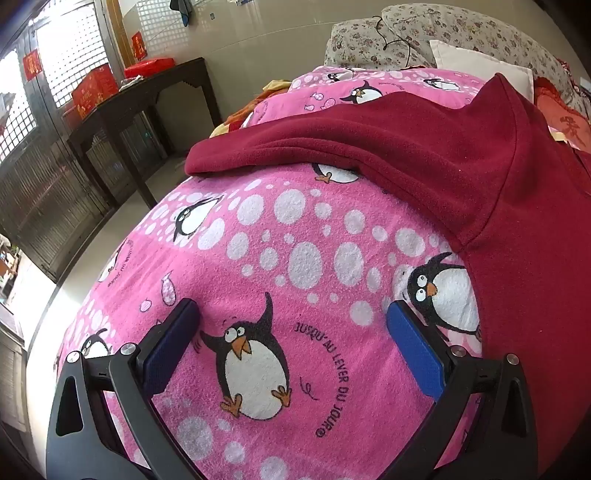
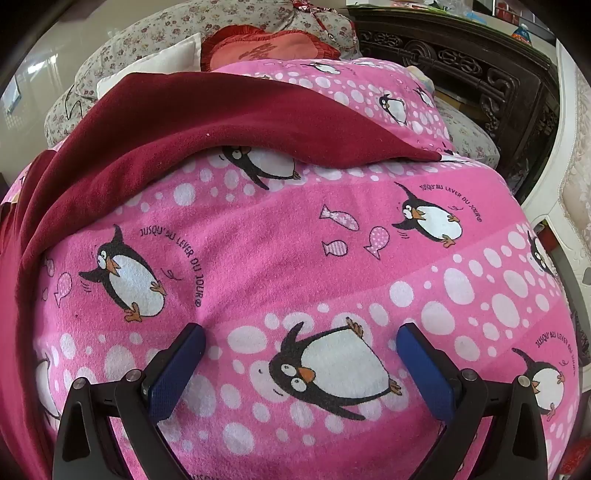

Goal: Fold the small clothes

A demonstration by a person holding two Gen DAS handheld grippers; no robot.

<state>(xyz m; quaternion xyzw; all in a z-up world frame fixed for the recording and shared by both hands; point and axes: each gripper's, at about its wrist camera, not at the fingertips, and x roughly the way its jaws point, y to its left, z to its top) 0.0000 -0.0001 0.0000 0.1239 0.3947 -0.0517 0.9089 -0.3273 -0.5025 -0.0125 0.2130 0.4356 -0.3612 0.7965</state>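
A dark red fleece garment [image 1: 461, 158] lies spread on a pink penguin-print blanket [image 1: 295, 258]. In the left wrist view one sleeve reaches left across the blanket and the body runs down the right side. In the right wrist view the garment [image 2: 166, 122] lies at the upper left, its other sleeve stretching right. My left gripper [image 1: 291, 314] is open and empty, hovering over the blanket just left of the garment's body. My right gripper [image 2: 301, 338] is open and empty over the bare blanket [image 2: 295, 240], below the sleeve.
Floral pillows [image 1: 424, 33], a white pillow [image 1: 480, 62] and a red cushion [image 2: 269, 48] lie at the head of the bed. A dark wooden table [image 1: 140, 96] with red boxes stands left across the floor. A carved dark cabinet [image 2: 480, 74] and white furniture [image 2: 565, 192] stand right.
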